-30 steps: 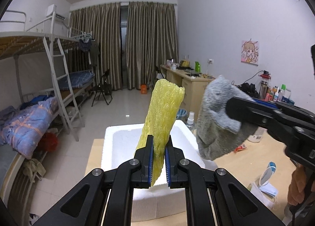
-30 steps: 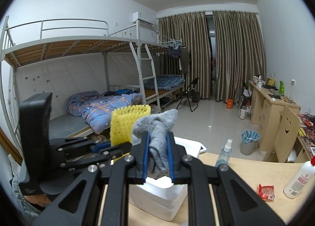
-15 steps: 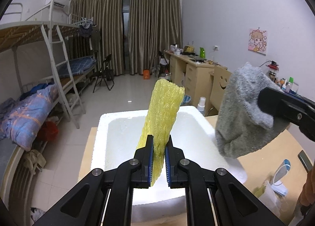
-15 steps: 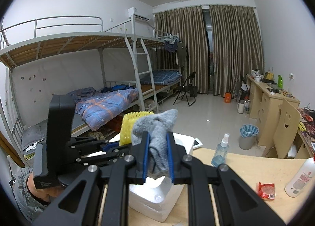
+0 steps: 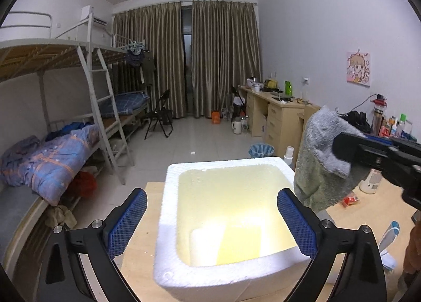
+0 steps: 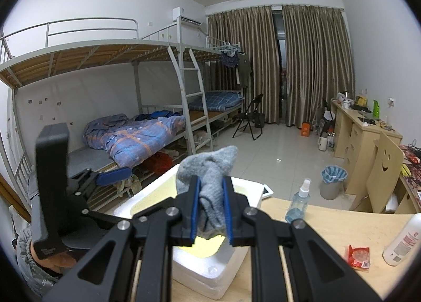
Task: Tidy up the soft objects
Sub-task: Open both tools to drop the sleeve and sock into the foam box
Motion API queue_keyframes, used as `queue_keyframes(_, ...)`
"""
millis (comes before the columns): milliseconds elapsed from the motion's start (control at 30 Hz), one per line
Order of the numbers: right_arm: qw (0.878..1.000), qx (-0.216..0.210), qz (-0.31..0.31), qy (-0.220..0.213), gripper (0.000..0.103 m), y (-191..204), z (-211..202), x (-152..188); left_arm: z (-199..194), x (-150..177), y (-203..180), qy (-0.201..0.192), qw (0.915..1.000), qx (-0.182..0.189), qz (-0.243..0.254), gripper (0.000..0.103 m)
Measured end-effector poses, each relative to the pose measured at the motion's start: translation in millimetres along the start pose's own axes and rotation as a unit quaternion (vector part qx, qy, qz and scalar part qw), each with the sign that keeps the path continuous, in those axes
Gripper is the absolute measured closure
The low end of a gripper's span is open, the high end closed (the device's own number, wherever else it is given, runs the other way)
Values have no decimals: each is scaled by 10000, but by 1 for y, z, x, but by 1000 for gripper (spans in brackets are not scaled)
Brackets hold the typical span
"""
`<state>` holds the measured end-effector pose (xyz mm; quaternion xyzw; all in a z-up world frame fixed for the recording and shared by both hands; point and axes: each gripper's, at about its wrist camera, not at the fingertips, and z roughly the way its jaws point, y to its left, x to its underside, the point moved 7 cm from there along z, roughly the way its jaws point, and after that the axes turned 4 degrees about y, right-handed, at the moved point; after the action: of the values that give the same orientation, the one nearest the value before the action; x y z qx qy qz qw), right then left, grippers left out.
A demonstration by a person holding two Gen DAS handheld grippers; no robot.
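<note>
From my left wrist camera, my left gripper (image 5: 211,219) stood with its jaws spread wide and nothing between them. Half a second before, those same jaws had been pinching the yellow foam net upright above the white foam box (image 5: 168,225); now the net was gone from my grip. A yellow foam net (image 5: 240,244) lay on the floor of the box, low and close to the near wall, though glare washed out its texture, so I judged rather than saw that it had dropped in. That meant one soft thing was stowed and my left side was free. To the right of the box, just past its right rim, hung the grey sock (image 5: 319,159), clamped in my right gripper.

From my right wrist camera, my right gripper (image 6: 210,211) had its jaws narrow, squeezing the sock (image 6: 208,170) between the blue pads, its bunched top standing above them. The box (image 6: 218,279) sat directly beneath and ahead, its inside tinted yellow, with a yellow patch (image 6: 204,246) showing under the sock. I judged the sock was next to go in.
</note>
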<state>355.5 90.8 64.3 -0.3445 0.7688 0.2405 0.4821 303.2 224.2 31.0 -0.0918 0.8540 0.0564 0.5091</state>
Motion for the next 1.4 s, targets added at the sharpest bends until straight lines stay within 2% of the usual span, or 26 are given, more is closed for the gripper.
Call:
queue_keyframes(233, 10000, -62, -31, 52, 83, 0, 7, 1, -22, 3, 13, -159, 9998, -36, -115, 3)
queue_keyframes(500, 9998, -147, -131, 93, 83, 14, 18, -5, -44, 8, 36, -323, 9987, -300, -261, 0)
queue_keyframes(1200, 9976, -174, -79, 665, 83, 18, 64, 10, -54, 19, 61, -315, 9973, -504, -422, 0)
queue_keyframes(1300, 9969, -164, -16, 772, 72, 17, 70, 14, -54, 21, 64, -291, 9974, -509, -423, 0)
queue_keyframes(1367, 9963, -120, 20, 854, 52, 17, 74, 16, -54, 22, 64, -296, 9973, -512, -433, 0)
queue_keyframes(1400, 9963, -104, 27, 854, 49, 16, 74, 16, -55, 22, 64, -303, 9973, -510, -436, 0)
